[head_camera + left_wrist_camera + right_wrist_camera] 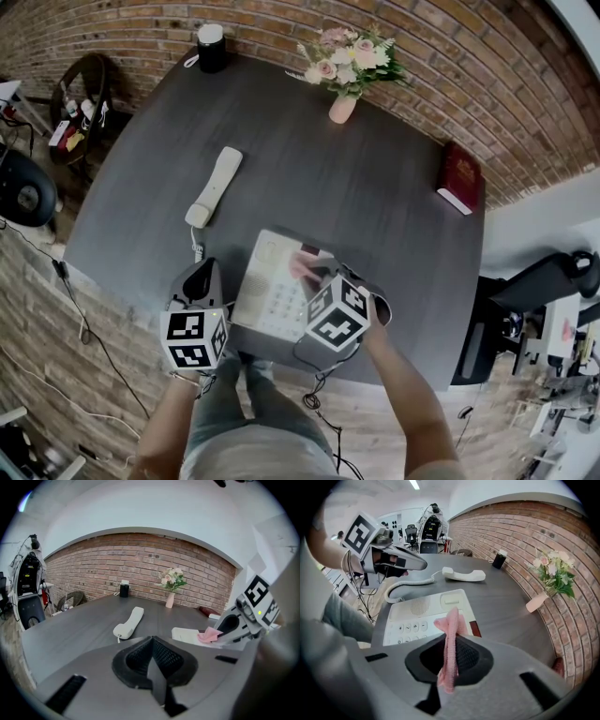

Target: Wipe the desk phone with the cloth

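The white desk phone base [272,286] lies at the near edge of the dark table [375,187]. Its handset [214,186] is off the cradle, lying on the table to the left, joined by a coiled cord. My right gripper [319,272] is shut on a pink cloth [450,639], which hangs over the phone's keypad [417,625]. My left gripper [202,281] is shut with nothing in it, just left of the phone base [187,634]. The left gripper view also shows the handset [129,623] and the pink cloth [208,635].
A vase of flowers [345,70] and a dark cup [211,47] stand at the far edge by the brick wall. A red book [459,176] lies at the right edge. Office chairs [23,192] and equipment stand around the table.
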